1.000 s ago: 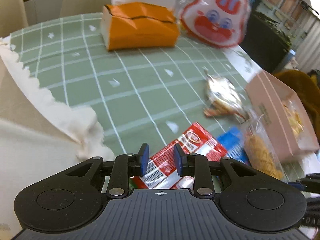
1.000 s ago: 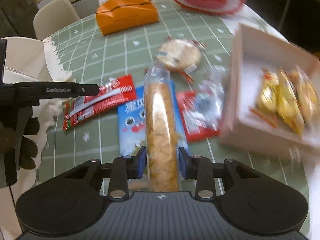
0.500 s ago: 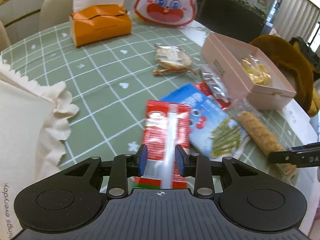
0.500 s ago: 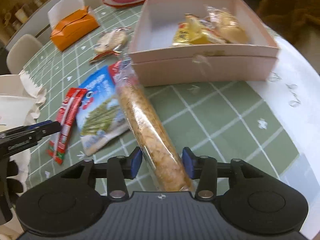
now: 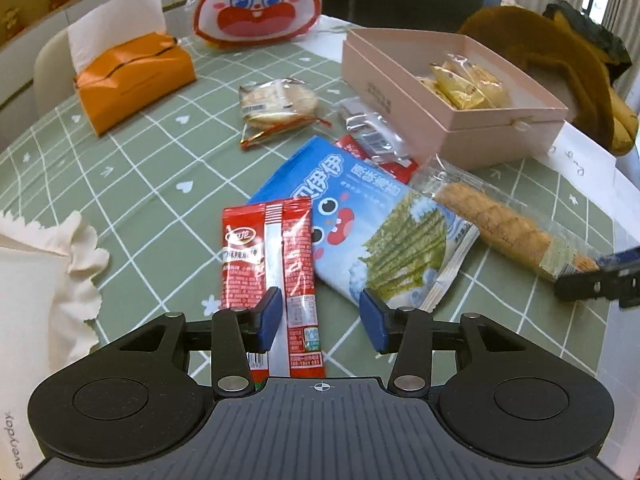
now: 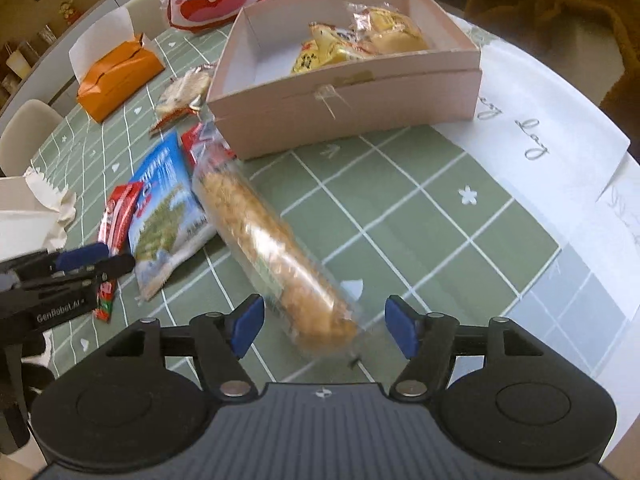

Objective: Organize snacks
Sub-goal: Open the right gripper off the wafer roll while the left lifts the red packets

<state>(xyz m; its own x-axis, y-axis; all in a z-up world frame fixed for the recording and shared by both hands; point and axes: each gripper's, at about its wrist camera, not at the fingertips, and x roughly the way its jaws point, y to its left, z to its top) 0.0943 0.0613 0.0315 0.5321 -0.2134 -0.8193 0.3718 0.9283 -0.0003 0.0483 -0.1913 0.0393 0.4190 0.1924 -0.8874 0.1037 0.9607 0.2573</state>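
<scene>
Left wrist view shows the left gripper (image 5: 320, 314) now spread open, its red packet (image 5: 269, 276) released onto the tablecloth low in frame, while the right gripper (image 6: 324, 328) has likewise opened around the biscuit roll (image 6: 272, 254), so neither snack reached the pink box (image 6: 348, 96).

A green checked tablecloth (image 5: 132, 184) carries a red sachet (image 5: 267, 256) between the left fingers, and a wrapped biscuit roll (image 6: 272, 256) between the right ones.

Snack pile (image 5: 360, 216) crowding pink box's (image 6: 360, 96) left wall, bare tablecloth (image 6: 420, 216) open along its front
</scene>
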